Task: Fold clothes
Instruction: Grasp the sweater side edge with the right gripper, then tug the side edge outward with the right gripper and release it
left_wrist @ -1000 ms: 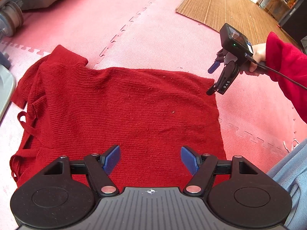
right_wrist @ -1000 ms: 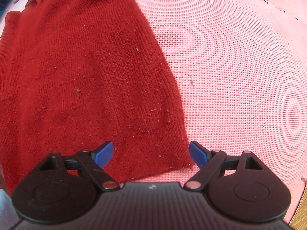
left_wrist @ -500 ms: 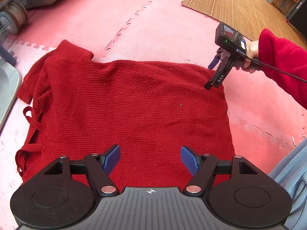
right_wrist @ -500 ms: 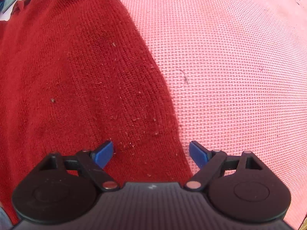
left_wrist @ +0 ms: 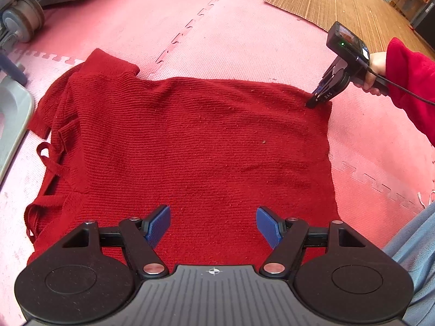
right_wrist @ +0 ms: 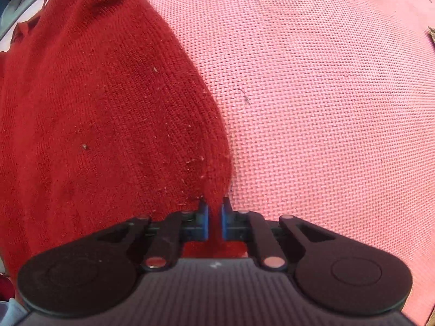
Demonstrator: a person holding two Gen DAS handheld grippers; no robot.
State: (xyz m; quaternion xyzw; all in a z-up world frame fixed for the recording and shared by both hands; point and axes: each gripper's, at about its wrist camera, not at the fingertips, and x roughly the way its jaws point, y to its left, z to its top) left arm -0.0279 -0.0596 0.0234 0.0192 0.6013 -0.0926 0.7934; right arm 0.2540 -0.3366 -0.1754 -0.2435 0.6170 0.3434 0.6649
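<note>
A dark red knitted sweater lies spread flat on the pink foam floor mat, its sleeves and ties bunched at the left. My left gripper hovers over the sweater's near hem, open, blue pads wide apart with nothing between them. My right gripper is closing its jaws on the sweater's far right corner; a pinch of red knit sits between the blue pads, which press on it. In the left wrist view the right gripper touches that corner, held by a hand in a red sleeve.
A woven bamboo mat lies at the far right. A wheeled grey unit and a grey tray edge stand at the left. Light blue cloth is at the near right. Jigsaw seams cross the pink mat.
The right gripper came down onto the sweater's far right corner and its jaws went from wide open to pinched on the knit. The left gripper stayed open over the near hem.
</note>
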